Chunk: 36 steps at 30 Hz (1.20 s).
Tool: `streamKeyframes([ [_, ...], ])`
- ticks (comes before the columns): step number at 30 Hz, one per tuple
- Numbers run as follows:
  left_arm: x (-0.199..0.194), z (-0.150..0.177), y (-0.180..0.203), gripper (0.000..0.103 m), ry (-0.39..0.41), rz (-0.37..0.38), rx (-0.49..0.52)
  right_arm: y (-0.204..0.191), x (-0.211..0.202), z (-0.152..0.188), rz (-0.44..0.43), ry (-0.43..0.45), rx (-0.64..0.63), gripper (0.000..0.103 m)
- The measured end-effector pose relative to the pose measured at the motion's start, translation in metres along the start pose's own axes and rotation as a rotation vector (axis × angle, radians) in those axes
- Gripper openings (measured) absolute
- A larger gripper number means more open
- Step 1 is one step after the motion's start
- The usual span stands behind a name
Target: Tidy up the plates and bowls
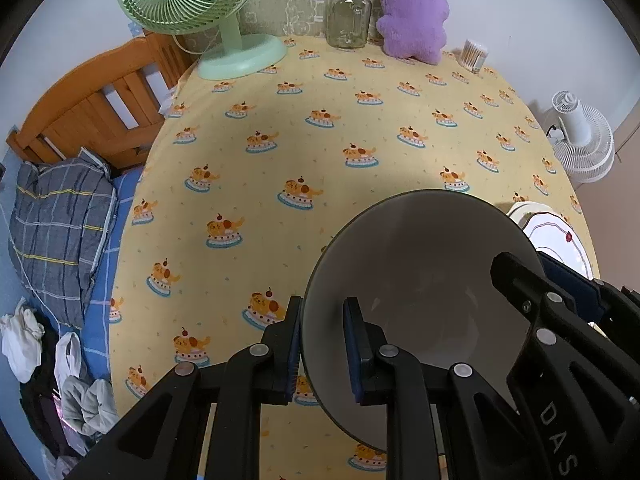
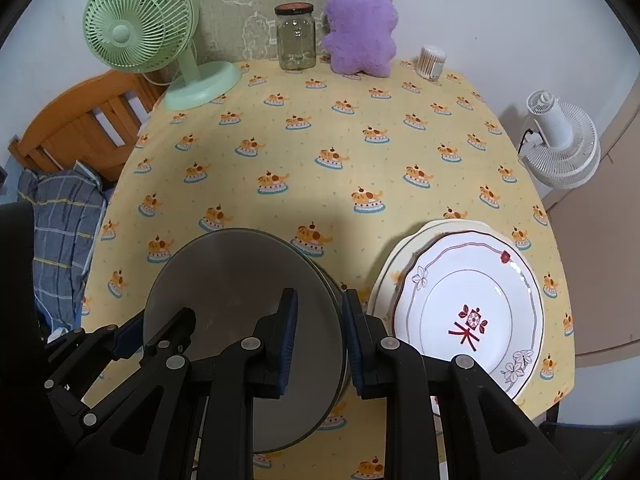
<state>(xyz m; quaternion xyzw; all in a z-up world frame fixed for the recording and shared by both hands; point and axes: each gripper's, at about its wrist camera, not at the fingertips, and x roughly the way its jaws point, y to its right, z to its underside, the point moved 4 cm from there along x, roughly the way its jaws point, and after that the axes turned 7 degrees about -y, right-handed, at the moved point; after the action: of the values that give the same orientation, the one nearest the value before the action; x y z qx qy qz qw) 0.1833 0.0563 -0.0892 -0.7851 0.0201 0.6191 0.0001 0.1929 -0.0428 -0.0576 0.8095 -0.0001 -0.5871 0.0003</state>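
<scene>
Bowl (image 1: 420, 280): hanging tilted above the tablecloth (image 1: 280, 128)
Left gripper (image 1: 326, 344): clamping its left rim
Right gripper (image 2: 318, 336): pinching its right rim
Plates (image 2: 464, 312): sitting stacked beside it

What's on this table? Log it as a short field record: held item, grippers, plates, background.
held item: grey bowl
left gripper: shut on the bowl's rim
right gripper: shut on the opposite rim
plates: white patterned plate stacked on cream plate, right of the bowl
surface: yellow tablecloth
background: green fan, glass jar, purple plush, cotton swab tub along the far edge
</scene>
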Motion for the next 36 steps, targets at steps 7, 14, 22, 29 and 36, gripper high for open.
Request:
streamKeyframes([
  [7, 0.009, -0.001, 0.007, 0.016, -0.018, 0.001, 0.017, 0.005, 0.013, -0.001, 0.013, -0.026, 0.005, 0.027],
  [14, 0.009, 0.000, 0.009, 0.017, -0.006, -0.009, 0.024, 0.008, 0.014, 0.000, 0.006, -0.019, -0.006, 0.027],
  [22, 0.006, 0.006, 0.015, 0.037, -0.009, 0.037, 0.083, 0.014, 0.010, 0.011, -0.057, -0.024, -0.004, 0.026],
  [29, 0.006, 0.019, 0.018, 0.062, -0.025, 0.069, 0.091, 0.024, 0.009, 0.028, -0.074, -0.050, 0.038, 0.064],
  [36, 0.008, 0.020, 0.018, 0.070, -0.024, 0.062, 0.061, 0.038, 0.019, 0.034, -0.119, -0.073, 0.075, 0.065],
])
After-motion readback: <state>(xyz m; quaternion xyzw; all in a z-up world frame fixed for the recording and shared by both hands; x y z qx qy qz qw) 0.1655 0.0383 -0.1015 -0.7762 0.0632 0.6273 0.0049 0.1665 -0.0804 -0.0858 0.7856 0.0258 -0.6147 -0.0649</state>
